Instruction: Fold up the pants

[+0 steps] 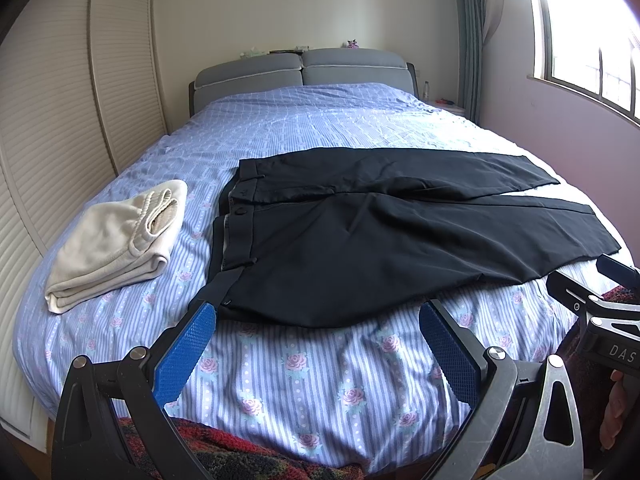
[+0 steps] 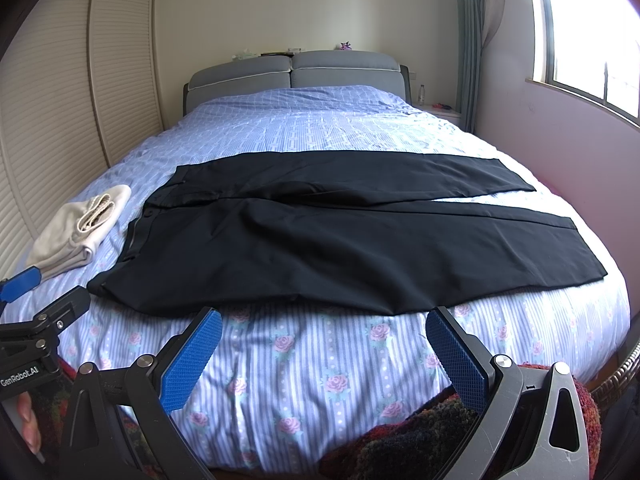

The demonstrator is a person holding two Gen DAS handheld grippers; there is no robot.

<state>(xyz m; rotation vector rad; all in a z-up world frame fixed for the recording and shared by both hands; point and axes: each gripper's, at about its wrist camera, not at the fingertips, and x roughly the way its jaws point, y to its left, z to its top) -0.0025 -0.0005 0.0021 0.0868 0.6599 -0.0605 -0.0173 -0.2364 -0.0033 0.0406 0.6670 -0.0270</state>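
Observation:
Black pants (image 1: 360, 236) lie flat across the blue striped bed (image 1: 304, 392), waistband to the left, both legs spread apart to the right. They show the same way in the right wrist view (image 2: 320, 240). My left gripper (image 1: 318, 312) is open and empty, hovering just in front of the pants' near edge by the waist. My right gripper (image 2: 324, 320) is open and empty, just in front of the near leg's edge. The left gripper's blue fingertip (image 2: 20, 282) shows at the far left of the right wrist view.
A folded cream garment (image 1: 116, 240) lies on the bed left of the pants. A grey headboard (image 1: 304, 68) is at the far end. Louvred closet doors (image 1: 60, 120) stand left, a window (image 1: 592, 32) right. A dark red knitted blanket (image 2: 420, 440) lies at the bed's near edge.

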